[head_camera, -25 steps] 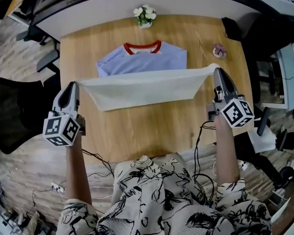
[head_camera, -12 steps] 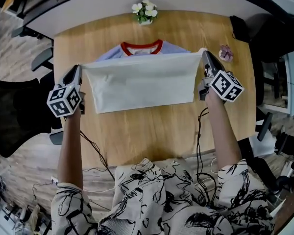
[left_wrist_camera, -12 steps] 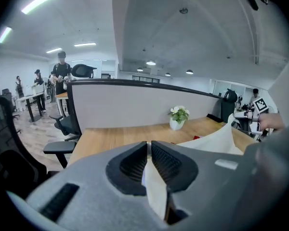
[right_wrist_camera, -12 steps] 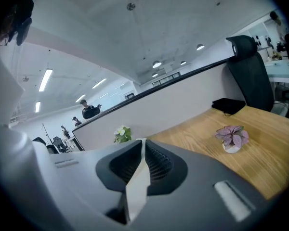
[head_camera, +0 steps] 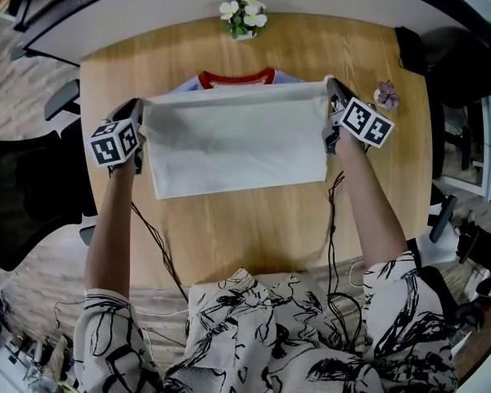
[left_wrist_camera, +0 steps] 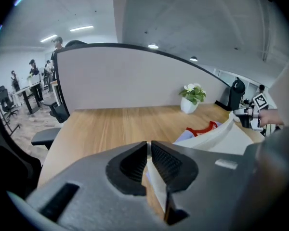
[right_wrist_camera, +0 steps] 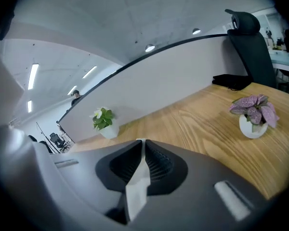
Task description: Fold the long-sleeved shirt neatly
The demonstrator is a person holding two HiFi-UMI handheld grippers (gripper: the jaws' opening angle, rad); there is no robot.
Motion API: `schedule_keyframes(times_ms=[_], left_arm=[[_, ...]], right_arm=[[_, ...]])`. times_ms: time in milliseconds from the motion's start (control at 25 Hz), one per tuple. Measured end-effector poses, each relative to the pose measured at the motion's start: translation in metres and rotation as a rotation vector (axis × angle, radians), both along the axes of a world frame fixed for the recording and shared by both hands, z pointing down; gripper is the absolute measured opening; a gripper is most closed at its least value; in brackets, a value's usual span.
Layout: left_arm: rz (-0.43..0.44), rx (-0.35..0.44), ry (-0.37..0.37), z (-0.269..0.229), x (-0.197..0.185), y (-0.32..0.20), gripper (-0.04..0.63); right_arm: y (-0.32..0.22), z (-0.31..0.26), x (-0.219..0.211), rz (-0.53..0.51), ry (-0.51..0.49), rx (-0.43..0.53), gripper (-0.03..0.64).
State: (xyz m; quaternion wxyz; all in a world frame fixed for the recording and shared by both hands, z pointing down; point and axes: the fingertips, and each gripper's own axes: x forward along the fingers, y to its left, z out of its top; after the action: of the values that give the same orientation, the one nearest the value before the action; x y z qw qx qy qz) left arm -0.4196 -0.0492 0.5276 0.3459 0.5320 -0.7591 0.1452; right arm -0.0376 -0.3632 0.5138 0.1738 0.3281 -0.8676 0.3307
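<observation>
Now the shirt (head_camera: pixel 237 142) lies in the middle of the tabletop (head_camera: pixel 254 228), doubled over on itself so that its pale inner side faces up. The left tongs (head_camera: pixel 137 107) are clamped on the cloth at the 9 o'clock corner of the raised edge, and the right tongs (head_camera: pixel 331 86) pinch the 3 o'clock corner. Each gripper view shows a strip of fabric nipped between nearly closed jaws. The held edge runs straight from 9 to 3 and sits just short of the red collar (head_camera: pixel 236 78), which peeks out toward 12 o'clock; the fold line lies toward 6. Both hands look equally near the collar, so the coming move is probably a level lowering of the edge toward 12, parallel to the collar. A flower pot (head_camera: pixel 243 16) stands well beyond, at 12.
</observation>
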Motion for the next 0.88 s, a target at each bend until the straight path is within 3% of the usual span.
schedule_keyframes(times_ms=[440,640,800,880], left_arm=[[0.080,-0.101,-0.022,0.046,-0.007,-0.007,0.037],[0.179,-0.120,-0.042,0.050,-0.005,-0.009,0.048],[0.295,-0.080,-0.057,0.036,-0.010,0.003,0.207],[0.335,-0.033,-0.079,0.020,-0.018,0.011,0.229]], right_arm=[[-0.009,0.052,-0.011,-0.054,0.144,-0.027,0.036],[-0.005,0.060,-0.010,-0.112,0.225,-0.021,0.050],[-0.005,0.051,0.004,-0.186,0.258,-0.019,0.153],[-0.009,0.037,0.012,-0.225,0.262,0.000,0.168]])
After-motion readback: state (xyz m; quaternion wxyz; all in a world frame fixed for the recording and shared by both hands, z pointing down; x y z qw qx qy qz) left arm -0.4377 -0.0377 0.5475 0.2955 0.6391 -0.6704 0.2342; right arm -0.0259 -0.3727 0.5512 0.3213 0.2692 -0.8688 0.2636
